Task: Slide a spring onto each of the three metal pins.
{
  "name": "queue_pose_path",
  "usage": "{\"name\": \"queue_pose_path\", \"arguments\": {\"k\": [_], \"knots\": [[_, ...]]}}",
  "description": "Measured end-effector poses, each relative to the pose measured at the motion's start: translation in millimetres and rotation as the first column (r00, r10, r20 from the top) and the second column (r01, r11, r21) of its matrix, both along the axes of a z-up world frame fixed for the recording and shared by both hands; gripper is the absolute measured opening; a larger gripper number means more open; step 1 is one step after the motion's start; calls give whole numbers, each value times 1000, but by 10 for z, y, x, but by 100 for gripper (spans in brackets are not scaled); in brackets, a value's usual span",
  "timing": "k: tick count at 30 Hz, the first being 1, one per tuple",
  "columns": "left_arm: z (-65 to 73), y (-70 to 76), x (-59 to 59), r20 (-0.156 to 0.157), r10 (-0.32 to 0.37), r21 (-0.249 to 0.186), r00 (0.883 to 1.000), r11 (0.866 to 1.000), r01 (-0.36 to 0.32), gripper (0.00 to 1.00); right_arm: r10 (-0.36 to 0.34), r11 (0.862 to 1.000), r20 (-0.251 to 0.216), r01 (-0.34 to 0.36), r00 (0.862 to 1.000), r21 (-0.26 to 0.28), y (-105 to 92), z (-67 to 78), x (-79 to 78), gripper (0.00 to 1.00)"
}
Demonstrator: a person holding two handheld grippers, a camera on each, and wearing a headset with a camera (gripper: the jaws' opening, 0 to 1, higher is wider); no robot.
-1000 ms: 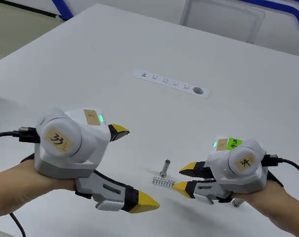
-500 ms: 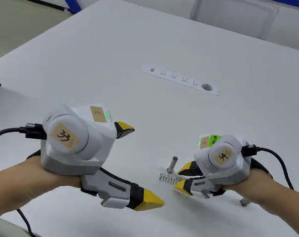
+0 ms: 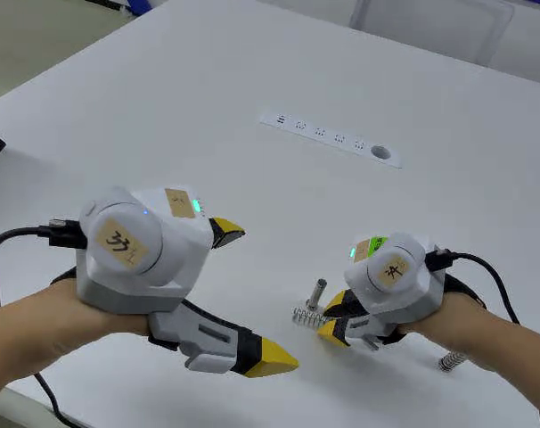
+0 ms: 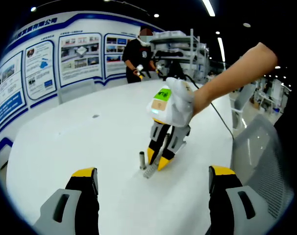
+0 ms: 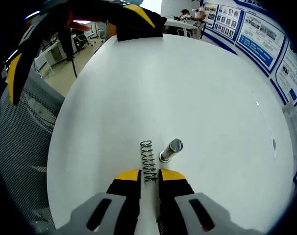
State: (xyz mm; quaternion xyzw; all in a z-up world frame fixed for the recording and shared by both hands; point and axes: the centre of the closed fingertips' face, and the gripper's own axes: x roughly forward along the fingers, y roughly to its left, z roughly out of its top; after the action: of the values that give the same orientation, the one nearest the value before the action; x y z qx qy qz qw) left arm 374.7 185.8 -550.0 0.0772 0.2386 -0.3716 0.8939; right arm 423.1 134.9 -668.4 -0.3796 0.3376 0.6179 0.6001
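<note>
R claw (image 5: pixel 149 175) is pressed nearly together, pinching the near end of a spring (image 5: pixel 148 159). The spring lies flat on the white surface (image 3: pixel 163 107) and sticks out fwd from the yellow tips. A pin (image 5: pixel 170 151) stands upright just beside the spring, on its right in the right gripper view. Can't tell if pin and spring touch. The pin carries no spring.

In the head view the R claw (image 3: pixel 331 318) sits low over the surface at bottom right, tips pointing left at the spring (image 3: pixel 307 316), w/ the pin (image 3: pixel 317 292) just behind it. A 2nd spring (image 3: pixel 452 360) lies flat near the right wrist, well apart from the pin.

L claw (image 3: pixel 250 296) is spread wide and grips nothing. It hangs at lower left, apart from the parts. In the left gripper view the L claw (image 4: pixel 153 178) looks straight at the R claw (image 4: pixel 158 159), w/ the pin (image 4: pixel 143 160) and the spring (image 4: pixel 149 171) in between its own two tips but farther off.

A power strip (image 3: pixel 328 136) lies farther back on the surface. A person (image 4: pixel 138 51) stands past the far edge.
</note>
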Motion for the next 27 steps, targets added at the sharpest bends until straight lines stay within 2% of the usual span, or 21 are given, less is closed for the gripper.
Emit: {"name": "queue_pose_path", "arguments": {"k": [4,6,8,11,15,17,22,24,26,27], "knots": [[-17,-5,-3,-5,-2,0,1000,1000,2,95,11,1000,-32,-11,999,-4,2,-7,-34,12],[-21,-13,-5,-5,-5,1,1000,1000,5,95,-28,1000,-57,28,998,0,-8,-11,-20,12],[-14,-21,-5,-2,-7,3,1000,1000,7,95,-37,999,-67,38,997,6,-10,-11,-7,12],[26,-26,7,5,-4,-4,1000,1000,4,95,-12,1000,-45,11,999,-5,-2,-12,-28,11],[65,-41,3,5,-9,-16,1000,1000,10,95,-20,1000,-46,19,999,-12,-13,-11,-28,11],[73,-46,-4,10,-17,-6,1000,1000,17,94,-9,1000,-34,8,999,-19,-45,13,-46,11],[51,-75,-32,3,-27,9,1000,1000,27,91,9,1000,-22,-9,1000,17,-68,200,-116,11],[73,-96,-34,21,-33,24,999,999,33,88,23,999,-4,-23,1000,31,-71,290,-144,11],[101,-117,-28,26,-34,18,999,999,34,86,29,999,10,-30,1000,41,-74,367,-167,11],[117,-130,-19,29,-34,14,999,999,34,87,40,997,37,-42,999,61,-55,447,-174,11]]}}
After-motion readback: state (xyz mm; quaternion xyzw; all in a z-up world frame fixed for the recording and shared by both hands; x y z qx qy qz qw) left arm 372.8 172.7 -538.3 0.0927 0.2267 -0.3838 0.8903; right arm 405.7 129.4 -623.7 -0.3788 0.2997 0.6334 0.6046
